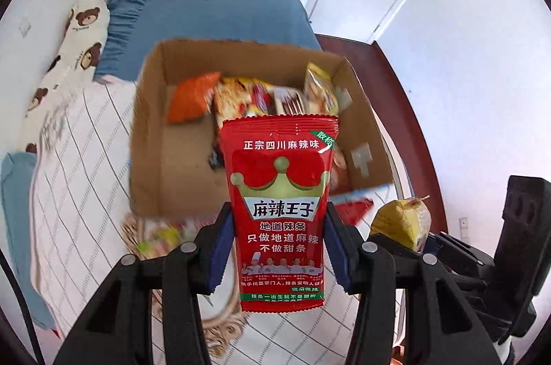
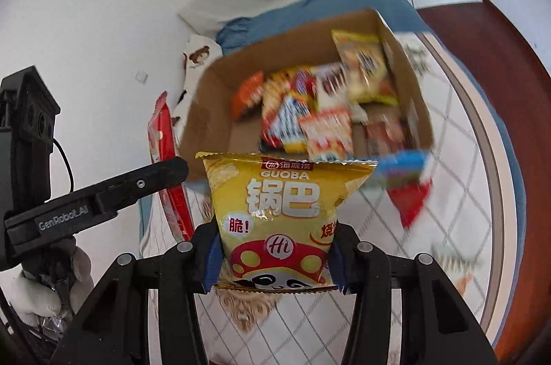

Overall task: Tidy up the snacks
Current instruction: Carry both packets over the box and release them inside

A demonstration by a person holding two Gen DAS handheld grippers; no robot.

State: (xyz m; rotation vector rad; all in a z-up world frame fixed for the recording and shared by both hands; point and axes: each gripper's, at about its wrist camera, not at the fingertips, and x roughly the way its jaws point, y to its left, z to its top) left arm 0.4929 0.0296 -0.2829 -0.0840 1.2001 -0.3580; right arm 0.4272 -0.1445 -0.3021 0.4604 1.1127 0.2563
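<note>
Packets feel light and crinkly: my left tongs [image 1: 279,248] clench the red packet [image 1: 279,210] mid-body, my right tongs [image 2: 275,256] clench the yellow packet [image 2: 280,217] low down, both above the bed before the cardboard box [image 1: 179,151]; slippery film, fragile crisps.

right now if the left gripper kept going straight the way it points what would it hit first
Probably the cardboard box, most likely the snack packets piled inside. The left gripper, shut on the red spicy-strip packet, aims down into its open top; depth is unclear.
</note>
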